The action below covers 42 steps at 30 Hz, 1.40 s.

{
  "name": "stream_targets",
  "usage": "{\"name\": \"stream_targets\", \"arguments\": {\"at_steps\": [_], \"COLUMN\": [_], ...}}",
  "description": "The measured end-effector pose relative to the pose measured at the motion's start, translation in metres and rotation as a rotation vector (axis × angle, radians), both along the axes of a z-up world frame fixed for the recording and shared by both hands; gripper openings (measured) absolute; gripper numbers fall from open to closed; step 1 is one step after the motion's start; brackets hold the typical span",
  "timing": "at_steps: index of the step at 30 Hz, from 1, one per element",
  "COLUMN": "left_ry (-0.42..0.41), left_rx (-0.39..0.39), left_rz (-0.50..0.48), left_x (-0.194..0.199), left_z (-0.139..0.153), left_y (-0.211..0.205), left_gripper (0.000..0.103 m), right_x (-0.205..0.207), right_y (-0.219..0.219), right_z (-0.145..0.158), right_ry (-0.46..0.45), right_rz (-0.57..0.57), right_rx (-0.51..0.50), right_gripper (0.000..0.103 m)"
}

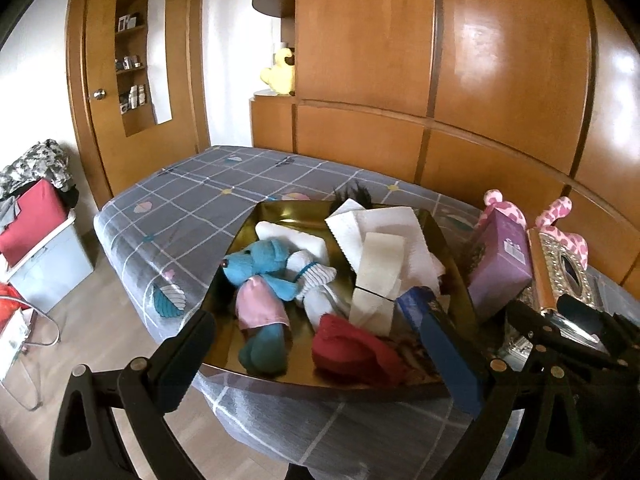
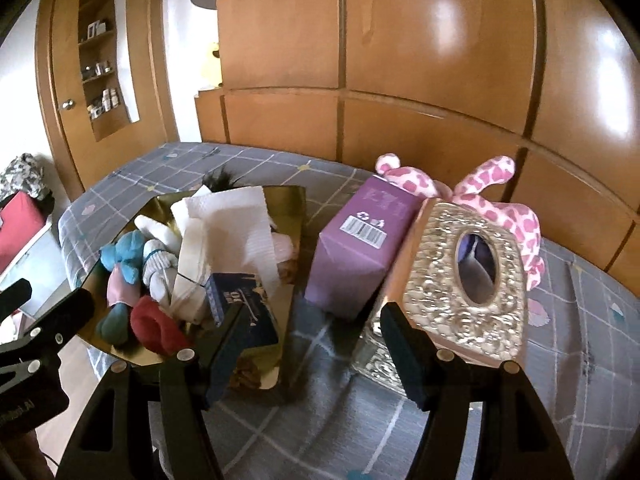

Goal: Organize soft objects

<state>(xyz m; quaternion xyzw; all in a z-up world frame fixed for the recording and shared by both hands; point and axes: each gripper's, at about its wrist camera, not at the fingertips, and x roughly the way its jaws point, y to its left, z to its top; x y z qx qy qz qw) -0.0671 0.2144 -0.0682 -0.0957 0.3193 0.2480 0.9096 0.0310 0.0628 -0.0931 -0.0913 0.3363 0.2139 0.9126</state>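
Observation:
A gold tray [image 1: 280,216] [image 2: 292,200] lies on the bed. It holds a blue plush toy in a pink dress [image 1: 260,268] [image 2: 124,260], white socks [image 1: 316,276], paper towels [image 1: 380,236] [image 2: 236,216], a red cloth [image 1: 348,340] [image 2: 152,326] and a dark blue box [image 2: 244,308]. My left gripper [image 1: 320,360] hangs open over the tray's near edge, holding nothing. My right gripper [image 2: 320,348] is open above bare sheet between the tray and a silver tissue box [image 2: 464,280]. A pink-spotted plush [image 2: 496,200] [image 1: 560,224] lies behind that box.
A purple carton [image 2: 360,248] [image 1: 500,264] stands between the tray and the tissue box. The bed [image 1: 192,196] has a grey checked sheet, with wooden wardrobe panels [image 1: 360,40] behind. A yellow plush [image 1: 280,72] sits on a far shelf. A storage bin with clothes [image 1: 44,248] stands on the floor at left.

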Motion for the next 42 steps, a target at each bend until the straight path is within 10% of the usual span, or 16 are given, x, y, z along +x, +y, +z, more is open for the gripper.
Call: {"name": "stream_targets", "arguments": {"at_steps": [42], "left_ry": [0.003], "left_rx": [-0.024], "left_rz": [-0.013], "left_x": [-0.0023], "left_z": [0.0029], "left_y": [-0.0043], "left_gripper": [0.103], "right_x": [-0.0068], "right_y": [-0.0034], "right_z": [0.0081], "right_ry": [-0.026], "right_rz": [-0.012], "right_rx": [0.011], "right_gripper": [0.068]}}
